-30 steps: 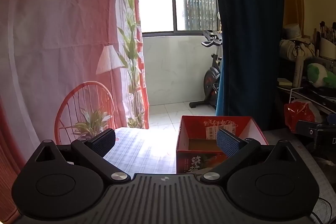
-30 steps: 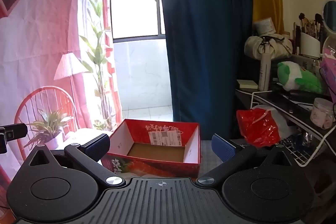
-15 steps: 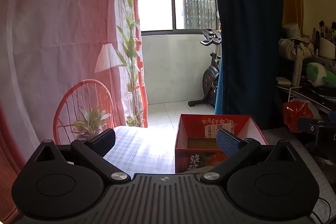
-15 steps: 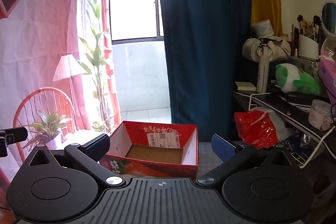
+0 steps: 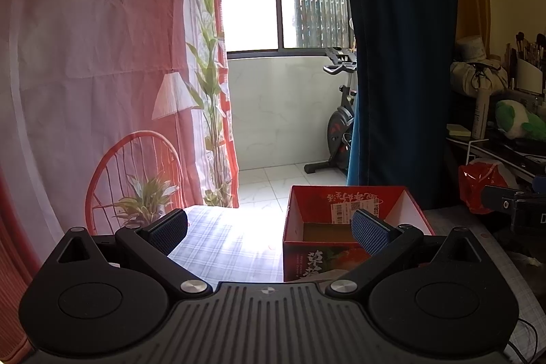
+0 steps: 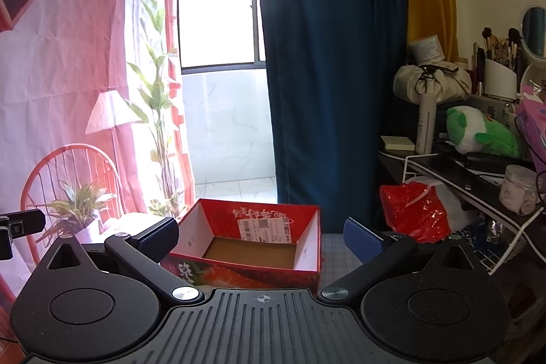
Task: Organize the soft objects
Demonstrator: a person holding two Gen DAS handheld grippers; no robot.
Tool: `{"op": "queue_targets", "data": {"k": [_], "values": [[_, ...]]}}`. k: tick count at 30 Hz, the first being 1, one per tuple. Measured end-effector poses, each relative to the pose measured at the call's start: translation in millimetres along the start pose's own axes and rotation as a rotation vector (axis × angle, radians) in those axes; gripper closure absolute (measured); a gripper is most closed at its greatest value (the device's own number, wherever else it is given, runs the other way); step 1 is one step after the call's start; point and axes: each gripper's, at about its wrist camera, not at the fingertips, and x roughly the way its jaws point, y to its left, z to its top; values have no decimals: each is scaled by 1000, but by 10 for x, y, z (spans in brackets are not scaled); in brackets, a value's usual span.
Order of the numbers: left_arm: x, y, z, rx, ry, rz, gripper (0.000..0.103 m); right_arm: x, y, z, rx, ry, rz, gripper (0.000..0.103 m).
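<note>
A: Landmark?
B: Open red cardboard box [image 6: 249, 241] with a white shipping label, on the checked tablecloth [image 5: 221, 244]. Nothing inside but its brown floor.
A: Left gripper [image 5: 269, 229]?
B: Jaws spread wide, nothing between the blue pads; it sits just left of the box, right finger overlapping the box's near rim.
A: Right gripper [image 6: 261, 236]?
B: Also wide apart, holding nothing, straddling the box from the near side.
A: Soft object?
B: Green-and-white plush toy [image 6: 477, 133] on the dark shelf, well right of the box. A red plastic bag [image 6: 413, 210] lies between them.
</note>
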Motion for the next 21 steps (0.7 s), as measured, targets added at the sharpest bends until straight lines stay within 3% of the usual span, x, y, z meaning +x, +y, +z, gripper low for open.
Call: {"op": "queue_targets", "data": {"k": [21], "values": [[5,0,-10,6,-1,-12,0,-26,13,-4,1,-3,-11,0]]}}
